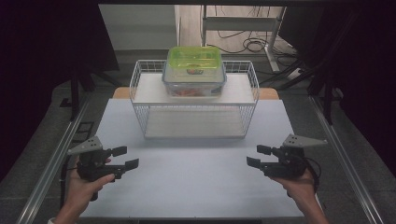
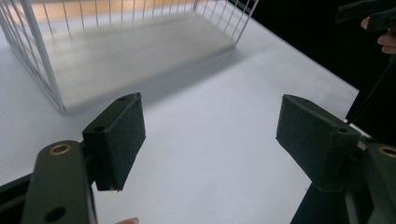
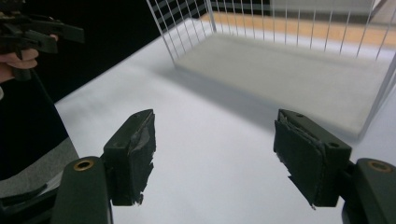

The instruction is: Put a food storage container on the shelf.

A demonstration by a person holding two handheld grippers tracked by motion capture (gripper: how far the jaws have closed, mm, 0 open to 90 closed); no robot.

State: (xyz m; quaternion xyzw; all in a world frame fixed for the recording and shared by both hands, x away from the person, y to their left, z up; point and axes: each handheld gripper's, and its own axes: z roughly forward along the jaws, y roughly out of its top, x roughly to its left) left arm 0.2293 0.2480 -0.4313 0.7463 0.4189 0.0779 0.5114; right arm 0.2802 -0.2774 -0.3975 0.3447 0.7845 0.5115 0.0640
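— Fingers [image 2: 119,140] of the left gripper [image 1: 125,157]?
— Spread wide, nothing between them, bare white worktop [image 1: 196,177] showing through the gap. Same on the right gripper [image 1: 258,156]: pads [image 3: 133,156] well apart, pinching nothing, foam frayed at the edges.

— And the box?
— Clear food box [image 1: 194,78] with a green lid [image 1: 194,58], up on the top shelf of the white wire rack [image 1: 140,81], near the shelf's middle and toward its back edge. Something reddish inside, too blurred to name.

— Where on the worktop does the rack stand?
— At the far edge, centred between the two sides. Lower shelf [image 2: 135,51] bare, seen close in the left gripper view and again in the right gripper view [image 3: 289,74], wire walls rising around it.

— Grippers against that?
— Both near the front edge, well apart from the rack. Left one by the front left corner, held in the left hand [image 1: 86,186], grey three-cornered plate on top. Right one by the front right corner, held in the right hand [image 1: 299,182], same grey plate, cable trailing off behind. Jaws turned inward, toward each other across the middle of the worktop.

— Anything beyond the worktop?
— Metal rails along both sides, dark curtains, loose cables [image 1: 247,44] on the floor behind the rack.
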